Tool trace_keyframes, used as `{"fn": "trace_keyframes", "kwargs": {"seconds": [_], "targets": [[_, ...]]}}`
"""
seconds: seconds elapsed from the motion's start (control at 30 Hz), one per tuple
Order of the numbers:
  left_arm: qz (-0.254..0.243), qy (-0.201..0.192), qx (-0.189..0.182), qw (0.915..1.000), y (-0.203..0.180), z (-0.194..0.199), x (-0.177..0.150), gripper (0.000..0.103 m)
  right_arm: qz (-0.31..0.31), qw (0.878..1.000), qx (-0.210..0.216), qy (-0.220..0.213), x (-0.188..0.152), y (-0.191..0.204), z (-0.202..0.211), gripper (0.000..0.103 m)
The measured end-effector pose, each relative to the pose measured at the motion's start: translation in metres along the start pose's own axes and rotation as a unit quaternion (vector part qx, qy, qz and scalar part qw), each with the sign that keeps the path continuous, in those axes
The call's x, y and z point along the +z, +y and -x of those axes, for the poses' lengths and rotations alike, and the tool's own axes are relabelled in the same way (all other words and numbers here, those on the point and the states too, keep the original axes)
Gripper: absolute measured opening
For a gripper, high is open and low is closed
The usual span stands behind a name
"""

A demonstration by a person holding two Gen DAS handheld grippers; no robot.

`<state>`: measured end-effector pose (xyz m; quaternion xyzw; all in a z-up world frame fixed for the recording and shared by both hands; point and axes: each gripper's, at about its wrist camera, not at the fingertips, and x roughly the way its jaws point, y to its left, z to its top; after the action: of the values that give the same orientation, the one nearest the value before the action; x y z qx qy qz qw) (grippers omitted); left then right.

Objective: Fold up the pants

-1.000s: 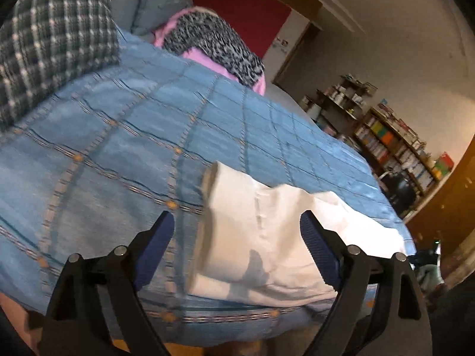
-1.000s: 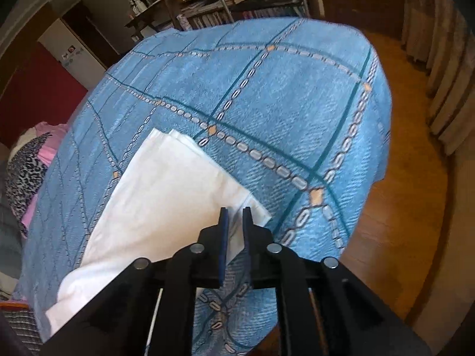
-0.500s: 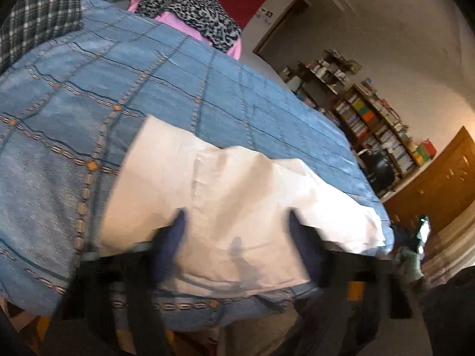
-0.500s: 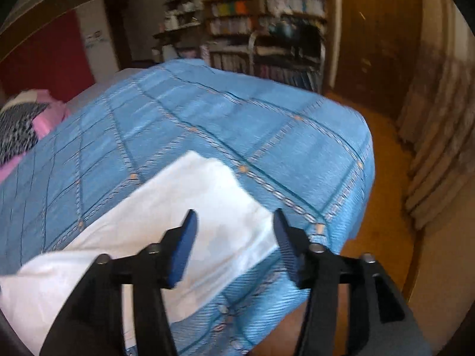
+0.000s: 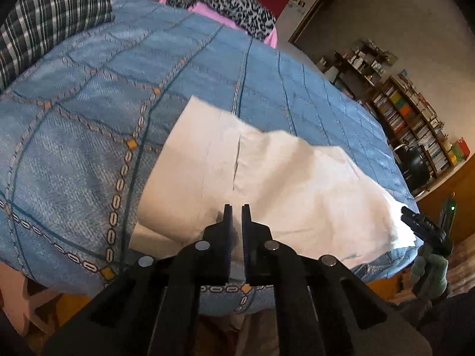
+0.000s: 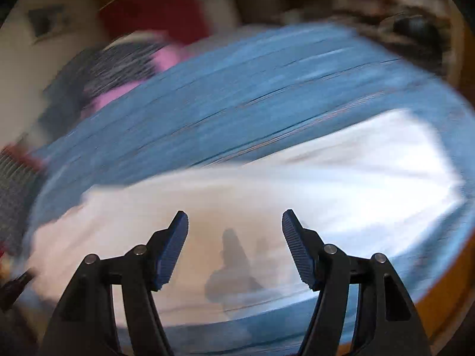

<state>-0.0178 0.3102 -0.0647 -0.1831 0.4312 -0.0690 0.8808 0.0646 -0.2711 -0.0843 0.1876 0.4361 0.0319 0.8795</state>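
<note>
**Now: white pants on the bed, one claw pinched, one spread**

Folded white pants lie on the blue checked bedspread, stretching from the centre of the left wrist view toward 4 o'clock. The left gripper has its jaws drawn together at the pants' near edge; whether cloth is actually caught between them cannot be told, since the fingers hide that spot. At 4 o'clock the right gripper shows only in part beside the pants' far end, gripped by a gloved hand.

The right wrist view is heavily smeared. Its gripper's jaws stand apart, having just been opening, with nothing between the blue pads. The pants sit beyond as a white streak; the pillows at 10 o'clock are unreadable.
</note>
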Motion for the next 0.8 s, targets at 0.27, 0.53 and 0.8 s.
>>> {"fn": "trace_keyframes", "kwargs": {"seconds": [0.27,0.53,0.8], "targets": [[-0.136,-0.051,0.057,0.9878,-0.066,0.008,0.008,0.029,0.16,0.979,0.104,0.07,-0.02,0.121,-0.036,0.066],[-0.21,-0.014,0.003,0.9776,-0.115,-0.04,-0.005,0.036,0.246,0.956,0.107,0.117,-0.048,0.17,-0.056,0.066],[-0.202,0.065,-0.001,0.9772,-0.097,-0.07,-0.045,0.036,0.299,0.915,0.153,0.222,-0.09,0.164,-0.072,0.067]]}}
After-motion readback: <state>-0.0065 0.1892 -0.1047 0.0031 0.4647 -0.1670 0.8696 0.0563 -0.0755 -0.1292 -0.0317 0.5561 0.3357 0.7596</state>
